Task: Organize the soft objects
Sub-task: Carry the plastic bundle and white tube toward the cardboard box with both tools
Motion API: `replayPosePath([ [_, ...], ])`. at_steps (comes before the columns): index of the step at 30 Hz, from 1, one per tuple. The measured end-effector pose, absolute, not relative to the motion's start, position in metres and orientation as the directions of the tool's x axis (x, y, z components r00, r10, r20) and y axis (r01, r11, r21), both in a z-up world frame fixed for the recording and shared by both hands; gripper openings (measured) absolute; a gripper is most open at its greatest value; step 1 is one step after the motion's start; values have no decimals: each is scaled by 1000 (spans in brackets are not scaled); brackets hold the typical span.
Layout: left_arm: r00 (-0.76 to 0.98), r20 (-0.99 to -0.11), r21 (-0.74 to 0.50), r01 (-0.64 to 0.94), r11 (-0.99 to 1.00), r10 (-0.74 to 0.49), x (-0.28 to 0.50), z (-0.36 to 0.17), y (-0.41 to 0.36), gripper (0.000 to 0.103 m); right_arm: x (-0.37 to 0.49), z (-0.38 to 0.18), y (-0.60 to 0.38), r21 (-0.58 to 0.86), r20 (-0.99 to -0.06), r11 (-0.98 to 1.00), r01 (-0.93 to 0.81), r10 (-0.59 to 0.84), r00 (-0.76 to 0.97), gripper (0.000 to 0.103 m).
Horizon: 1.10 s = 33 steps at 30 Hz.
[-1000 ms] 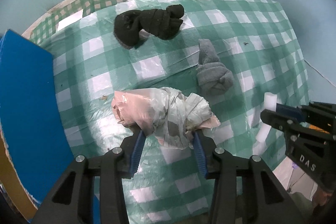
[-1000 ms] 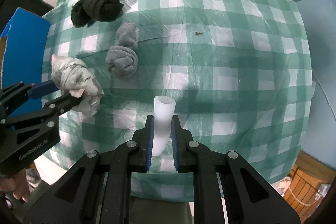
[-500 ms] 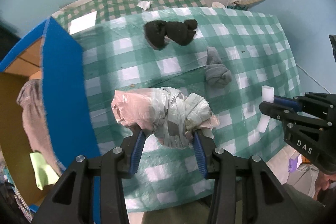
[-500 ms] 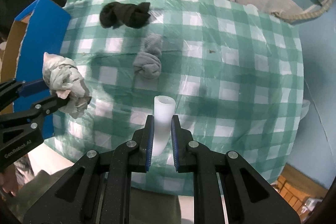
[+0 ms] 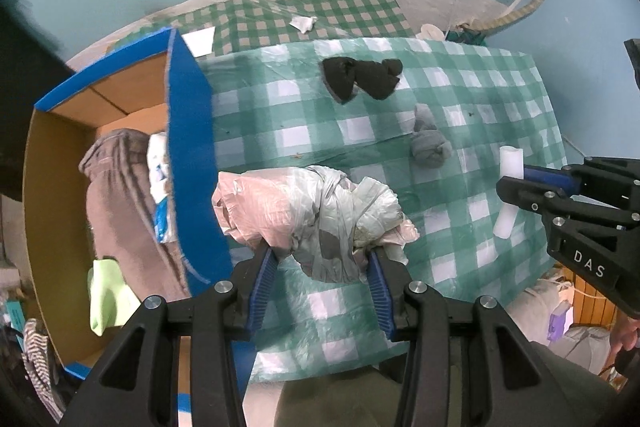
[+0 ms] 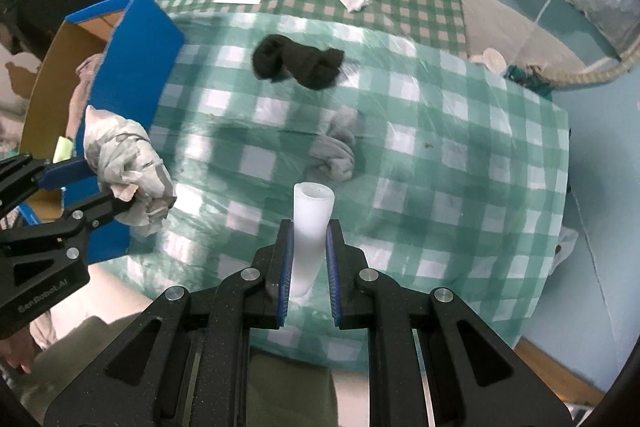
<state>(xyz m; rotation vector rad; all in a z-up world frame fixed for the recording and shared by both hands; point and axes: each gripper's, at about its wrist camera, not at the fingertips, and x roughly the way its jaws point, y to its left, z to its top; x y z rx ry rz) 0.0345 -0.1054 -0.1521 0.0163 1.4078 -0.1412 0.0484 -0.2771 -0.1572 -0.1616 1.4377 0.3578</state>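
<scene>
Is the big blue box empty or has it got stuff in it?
Not empty. The blue box holds a brown cloth and a light green piece.

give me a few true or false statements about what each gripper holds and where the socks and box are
1. The left gripper is shut on the crumpled plastic bag bundle. True.
2. The right gripper holds the grey sock. False: its jaws clamp the white tube; the grey sock lies on the checked tablecloth.
3. The black sock lies farther from the grippers than the grey sock. True.
4. The blue cardboard box holds nothing. False: a brown garment and other items lie inside.
5. The box stands at the table's left side. True.
</scene>
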Motion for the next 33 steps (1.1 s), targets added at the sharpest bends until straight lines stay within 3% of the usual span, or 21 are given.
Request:
replayPosePath([
  [33,238,-971,-36,-221,975,18,-7,-99,25,45,50,-108,-127,120,-965,768,-629,240,109,14],
])
